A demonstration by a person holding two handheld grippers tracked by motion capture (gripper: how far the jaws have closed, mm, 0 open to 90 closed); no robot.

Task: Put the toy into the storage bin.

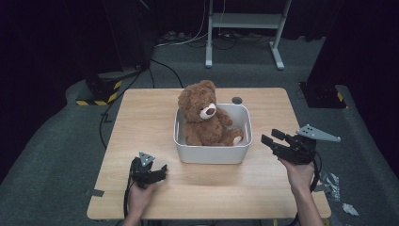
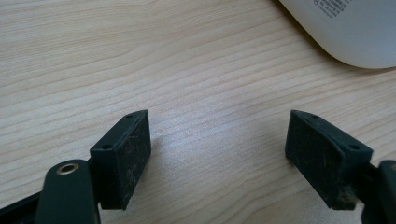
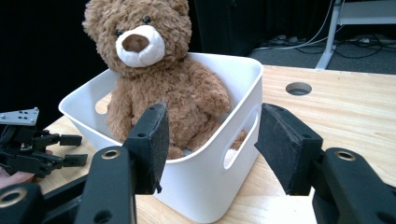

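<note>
A brown teddy bear [image 1: 204,115] [image 3: 159,79] sits upright in a white plastic bin [image 1: 211,153] [image 3: 205,186] at the middle of the wooden table [image 1: 155,108]. My left gripper [image 1: 162,170] [image 2: 217,154] rests low over the table in front of the bin's left corner [image 2: 355,32]; its jaws stand wide apart over bare wood. My right gripper [image 1: 270,136] [image 3: 212,135] hovers to the right of the bin and points at its handle side, open with nothing between the jaws. The left gripper [image 3: 77,149] also shows in the right gripper view, beyond the bin.
A round hole [image 1: 236,100] [image 3: 298,88] is cut in the table behind the bin. On the floor beyond stand a white metal frame [image 1: 244,21], cables and a yellow-black striped base [image 1: 101,94]. Scraps of tape [image 1: 331,183] lie right of the table.
</note>
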